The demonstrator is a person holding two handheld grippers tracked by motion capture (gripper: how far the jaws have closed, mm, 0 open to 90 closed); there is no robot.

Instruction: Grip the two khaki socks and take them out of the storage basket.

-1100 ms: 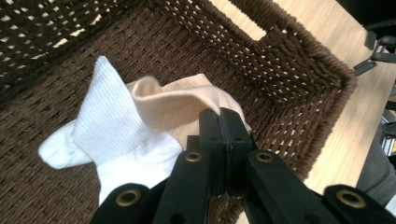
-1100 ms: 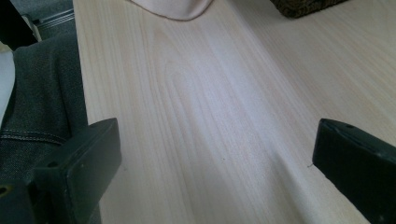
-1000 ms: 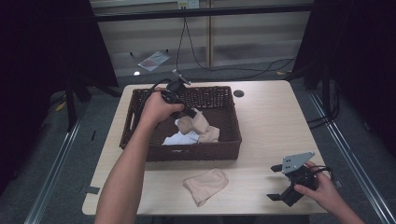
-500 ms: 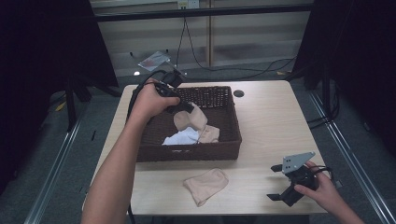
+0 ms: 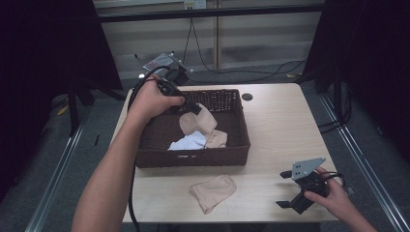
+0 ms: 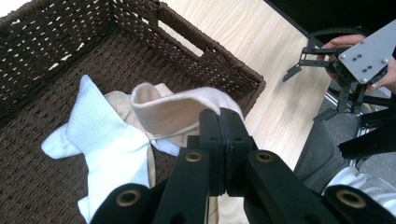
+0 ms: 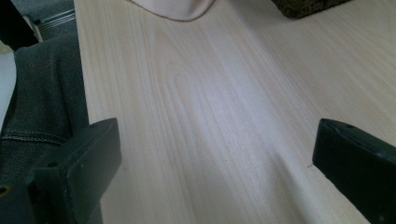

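Left claw (image 5: 197, 109) raised above basket (image 5: 193, 157), pinching beige sock (image 5: 197, 123) (white sock (image 5: 188, 142) beneath); right claw (image 5: 295, 191) spread, right of basket, on bench (image 5: 275, 125).

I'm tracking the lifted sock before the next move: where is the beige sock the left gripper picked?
In the high view the beige sock hangs from the left gripper, shut on it over the far part of the wicker basket, above the white sock.
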